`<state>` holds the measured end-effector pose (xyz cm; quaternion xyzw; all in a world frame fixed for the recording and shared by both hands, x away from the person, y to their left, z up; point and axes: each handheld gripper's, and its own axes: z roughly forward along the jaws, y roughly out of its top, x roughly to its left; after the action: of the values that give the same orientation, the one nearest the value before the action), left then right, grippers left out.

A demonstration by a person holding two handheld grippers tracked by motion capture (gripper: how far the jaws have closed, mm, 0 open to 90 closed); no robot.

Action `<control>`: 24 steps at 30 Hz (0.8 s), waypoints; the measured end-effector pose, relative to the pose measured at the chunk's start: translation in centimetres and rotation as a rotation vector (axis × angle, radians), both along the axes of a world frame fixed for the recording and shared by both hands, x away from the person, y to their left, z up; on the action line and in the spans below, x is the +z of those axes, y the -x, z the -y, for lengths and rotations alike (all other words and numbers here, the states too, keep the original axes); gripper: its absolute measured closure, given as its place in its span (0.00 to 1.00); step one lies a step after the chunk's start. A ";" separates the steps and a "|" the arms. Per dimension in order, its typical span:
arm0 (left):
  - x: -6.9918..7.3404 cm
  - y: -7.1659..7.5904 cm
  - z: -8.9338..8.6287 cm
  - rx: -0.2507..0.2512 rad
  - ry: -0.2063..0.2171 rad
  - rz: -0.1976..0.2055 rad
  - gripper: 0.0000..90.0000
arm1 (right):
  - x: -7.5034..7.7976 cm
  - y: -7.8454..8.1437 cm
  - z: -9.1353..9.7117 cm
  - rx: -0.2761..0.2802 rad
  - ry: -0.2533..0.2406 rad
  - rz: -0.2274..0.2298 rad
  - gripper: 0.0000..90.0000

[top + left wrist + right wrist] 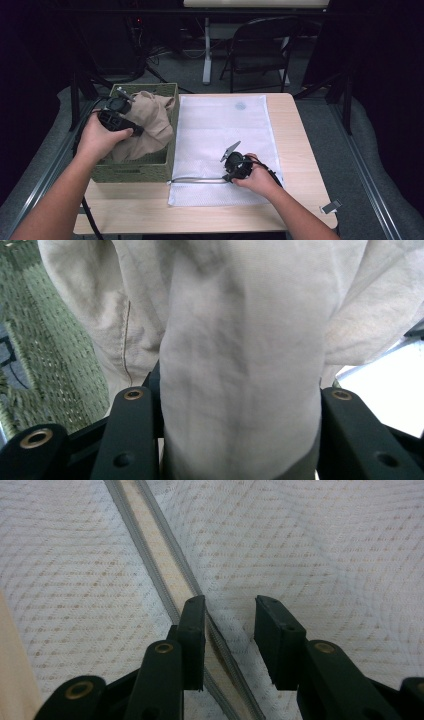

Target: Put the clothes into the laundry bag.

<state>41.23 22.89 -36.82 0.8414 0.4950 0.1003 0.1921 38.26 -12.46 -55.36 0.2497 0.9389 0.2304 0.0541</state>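
We've got the left gripper [120,116] clamped on the beige garment [150,122] in the basket [150,172] at 9 o'clock, right gripper [235,165] open over the mesh bag's [225,125] zipper [165,570], so the cloth could snag on the rim.

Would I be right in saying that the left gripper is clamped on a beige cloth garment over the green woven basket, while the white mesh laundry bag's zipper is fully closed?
Not quite: the zipper of the white mesh laundry bag is open, its two tracks parted over bare wood in the right gripper view. The left gripper does clamp the beige cloth garment over the green woven basket.
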 end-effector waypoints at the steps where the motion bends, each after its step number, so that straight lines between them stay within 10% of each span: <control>1: 0.0 0.1 0.1 -0.005 -0.002 -0.004 0.60 | 0.0 0.0 0.0 -0.001 -0.001 -0.001 0.73; 24: -0.8 3.9 2.2 -0.118 -0.008 0.000 0.60 | -0.4 0.0 0.0 -0.005 -0.013 -0.008 0.75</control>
<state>37.30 20.69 -37.61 0.8698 0.4443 0.0907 0.1945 38.31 -12.41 -55.76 0.2536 0.9369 0.2355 0.0493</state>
